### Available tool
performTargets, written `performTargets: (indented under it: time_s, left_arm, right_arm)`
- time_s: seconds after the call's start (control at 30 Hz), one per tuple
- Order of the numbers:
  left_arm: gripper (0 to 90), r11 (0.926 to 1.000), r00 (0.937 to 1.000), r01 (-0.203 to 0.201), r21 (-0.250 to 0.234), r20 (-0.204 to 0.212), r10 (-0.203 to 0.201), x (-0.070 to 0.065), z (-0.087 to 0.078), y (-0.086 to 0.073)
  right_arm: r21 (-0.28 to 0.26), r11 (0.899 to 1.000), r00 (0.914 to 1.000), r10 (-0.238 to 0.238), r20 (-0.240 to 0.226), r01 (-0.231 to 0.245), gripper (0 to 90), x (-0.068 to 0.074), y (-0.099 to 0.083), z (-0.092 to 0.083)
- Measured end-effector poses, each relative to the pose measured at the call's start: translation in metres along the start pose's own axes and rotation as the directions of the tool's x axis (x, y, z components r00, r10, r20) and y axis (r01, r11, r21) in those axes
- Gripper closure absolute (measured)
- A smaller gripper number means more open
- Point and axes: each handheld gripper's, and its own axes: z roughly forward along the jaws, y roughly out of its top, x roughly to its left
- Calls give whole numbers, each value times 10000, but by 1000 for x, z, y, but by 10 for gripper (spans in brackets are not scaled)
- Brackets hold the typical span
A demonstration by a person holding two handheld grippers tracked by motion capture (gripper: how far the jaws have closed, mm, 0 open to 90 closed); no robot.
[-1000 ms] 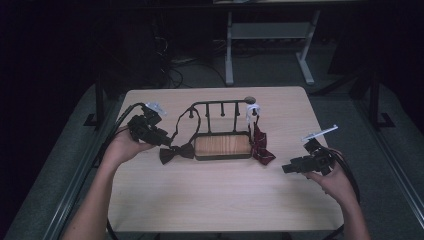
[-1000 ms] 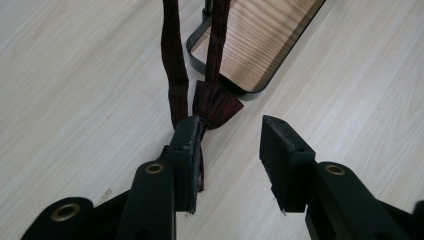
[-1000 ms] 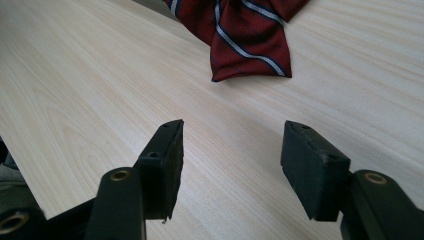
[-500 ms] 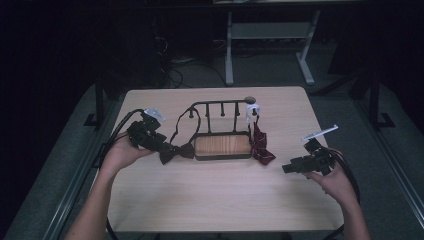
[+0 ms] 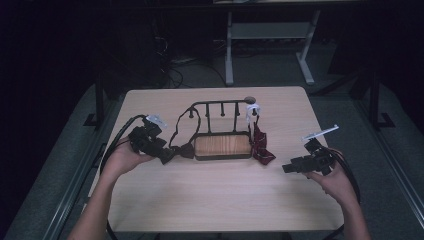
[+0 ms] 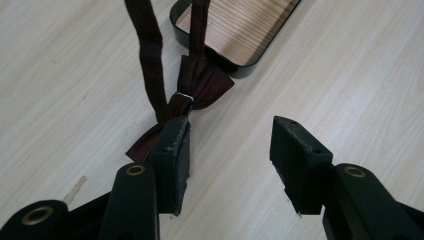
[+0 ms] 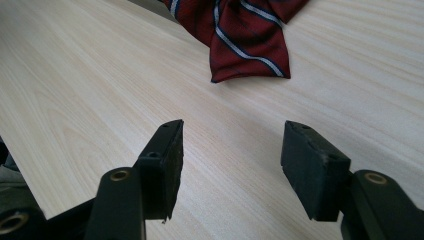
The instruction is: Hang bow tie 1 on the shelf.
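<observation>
1 bow tie point(image 6: 195, 90) wing hidden behind fingers point(image 6: 172, 165)

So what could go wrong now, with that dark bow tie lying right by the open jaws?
The left hand-held gripper has just been opening, and the dark bow tie lies against one jaw rather than between them, so pulling back could drag it. Its strap hangs from the black rack, so a tug might tip or slide the rack. The striped bow tie lies ahead of the open right hand-held gripper; reaching carelessly might push it.
</observation>
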Motion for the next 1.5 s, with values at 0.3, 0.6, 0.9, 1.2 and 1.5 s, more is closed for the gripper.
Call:
performTargets:
  time_s: [0.3,0.6,0.9,1.2,1.5]
  left_arm:
    - [489,10000,10000,26,18,52,-26,0,7,-7]
    - [473,9999,9999,97,59,101,-97,-2,14,-14]
    - [463,9999,10000,59,139,76,-60,-5,21,-20]
    - [452,9999,9999,58,97,146,-60,-10,27,-27]
    - [446,10000,9999,32,15,133,-33,-16,31,-36]
  right_arm:
    - [21,10000,10000,3,-15,-3,422,0,0,1]
    - [77,10000,10000,16,-21,-16,421,-1,-1,2]
    - [101,9999,10000,18,-31,-17,421,-1,-1,3]
    - [123,9999,10000,36,-48,-35,421,-2,-1,3]
    - [164,9999,10000,-15,-39,16,420,-2,-1,4]
